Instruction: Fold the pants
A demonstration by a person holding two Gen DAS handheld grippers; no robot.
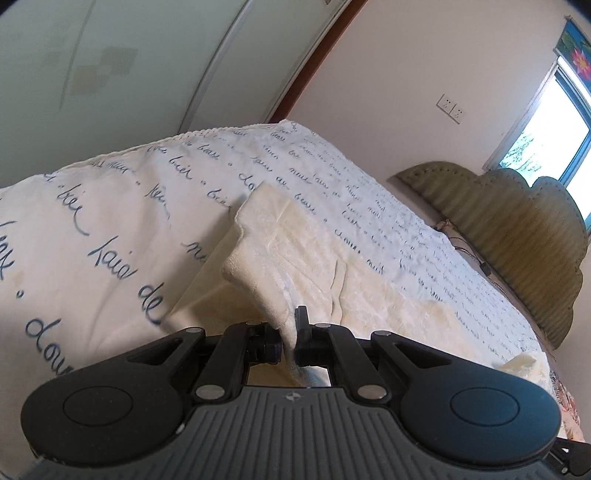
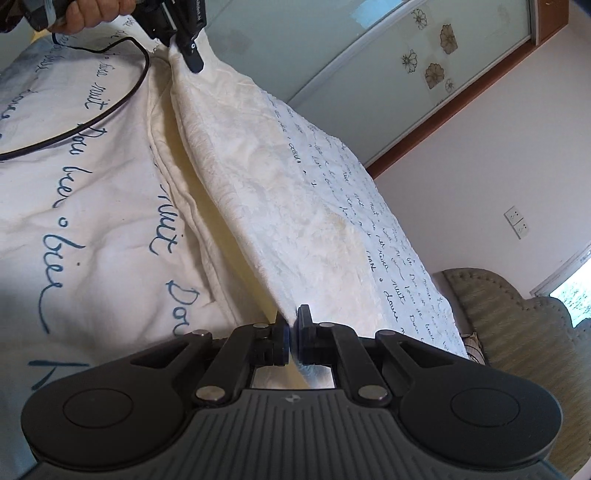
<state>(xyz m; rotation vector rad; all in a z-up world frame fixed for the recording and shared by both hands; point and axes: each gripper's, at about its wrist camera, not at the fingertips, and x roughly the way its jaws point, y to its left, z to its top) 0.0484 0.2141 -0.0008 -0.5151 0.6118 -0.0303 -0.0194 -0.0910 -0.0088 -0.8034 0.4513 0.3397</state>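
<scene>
Cream fleecy pants (image 1: 295,254) lie on a bed, one edge lifted off the bedcover. My left gripper (image 1: 291,332) is shut on a corner of that fabric, which rises as a fold between its jaws. In the right wrist view the same pants (image 2: 266,206) stretch as a taut band from my right gripper (image 2: 292,332), shut on the near edge, up to the left gripper (image 2: 186,51) at the top, held by a person's hand (image 2: 92,14).
The bedcover (image 1: 110,229) is white with blue handwriting print. A green padded headboard (image 1: 517,229) stands at the right, a wardrobe (image 2: 332,74) beyond the bed's far side. A black cable (image 2: 110,107) loops over the cover near the left gripper.
</scene>
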